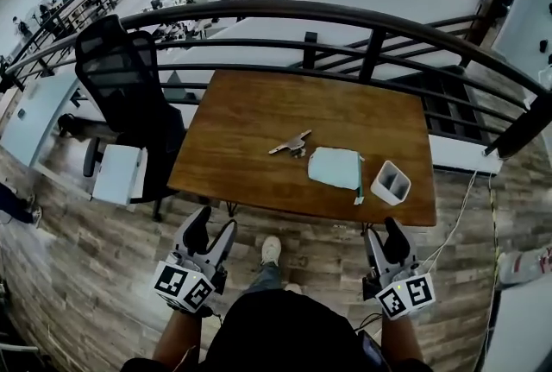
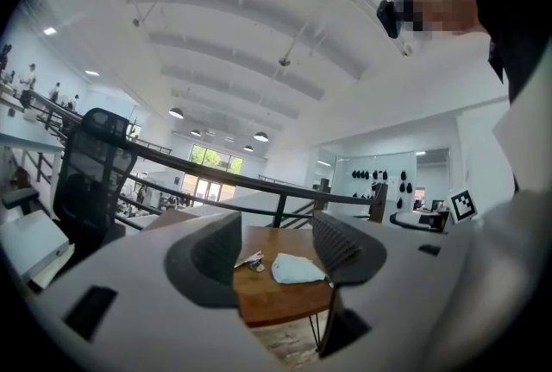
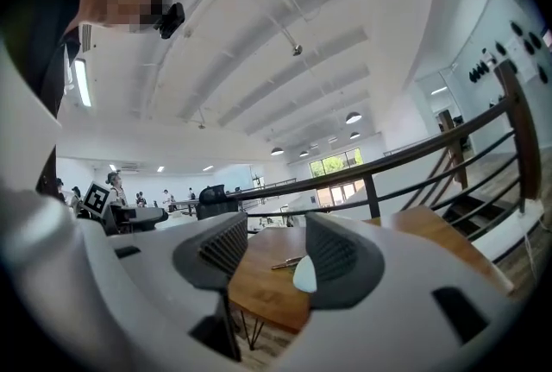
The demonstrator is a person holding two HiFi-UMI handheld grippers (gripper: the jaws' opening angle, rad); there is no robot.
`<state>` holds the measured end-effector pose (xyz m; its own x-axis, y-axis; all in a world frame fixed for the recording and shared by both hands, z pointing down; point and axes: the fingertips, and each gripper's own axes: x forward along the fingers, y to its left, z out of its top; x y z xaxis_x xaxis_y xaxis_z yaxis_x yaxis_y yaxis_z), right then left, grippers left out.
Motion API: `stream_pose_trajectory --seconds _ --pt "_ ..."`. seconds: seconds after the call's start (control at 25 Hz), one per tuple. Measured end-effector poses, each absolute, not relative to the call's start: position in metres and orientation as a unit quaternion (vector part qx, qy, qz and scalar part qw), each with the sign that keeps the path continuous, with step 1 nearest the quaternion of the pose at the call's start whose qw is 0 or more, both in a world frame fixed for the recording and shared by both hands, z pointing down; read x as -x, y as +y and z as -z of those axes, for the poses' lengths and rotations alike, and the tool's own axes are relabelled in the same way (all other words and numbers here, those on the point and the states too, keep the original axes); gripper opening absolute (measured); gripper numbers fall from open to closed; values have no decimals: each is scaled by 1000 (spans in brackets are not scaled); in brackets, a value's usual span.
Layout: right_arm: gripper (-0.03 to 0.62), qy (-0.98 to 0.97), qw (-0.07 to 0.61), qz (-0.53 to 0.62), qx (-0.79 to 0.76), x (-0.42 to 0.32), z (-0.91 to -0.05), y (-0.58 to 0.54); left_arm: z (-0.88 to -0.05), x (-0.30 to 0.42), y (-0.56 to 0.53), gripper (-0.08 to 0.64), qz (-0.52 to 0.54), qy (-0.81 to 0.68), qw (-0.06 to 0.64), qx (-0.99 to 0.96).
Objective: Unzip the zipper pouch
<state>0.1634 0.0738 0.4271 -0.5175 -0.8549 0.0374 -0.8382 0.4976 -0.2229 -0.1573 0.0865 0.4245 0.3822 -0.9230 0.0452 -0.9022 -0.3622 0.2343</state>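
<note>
Left jaws: my left gripper stands open, pads apart with nothing between them, and hangs short of the table's near edge.
Chair: the office chair sits off the left side of the table, well apart from my reach, so I judge it no hazard.
Tool: a metal tool lies just beside the pouch's upper-left corner. If my left reach goes wide, I may knock it or clamp it along with the fabric.
Pouch: the zipper pouch is pale blue and lies flat on the table, right of centre and near the front edge, untouched by either gripper. A darker strip runs down its right edge, likely the zipper. The slider is too small to make out, so I may pinch the wrong end.
Slip: the pouch looks soft and light. Unless one grip anchors it, I expect a pull to drag the whole thing, perhaps off the near edge.
Holder: a white holder with two compartments stands just beside the pouch's right edge. A careless approach from the right may tip it.
Right jaws: my right gripper is also open and empty, short of the table.
</note>
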Motion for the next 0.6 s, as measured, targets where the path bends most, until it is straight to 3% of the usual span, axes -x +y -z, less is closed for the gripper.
stream_pose_trajectory --seconds 0.6 --pt "209 839 13 101 534 -147 -420 -38 -428 153 -60 264 50 -485 117 -865"
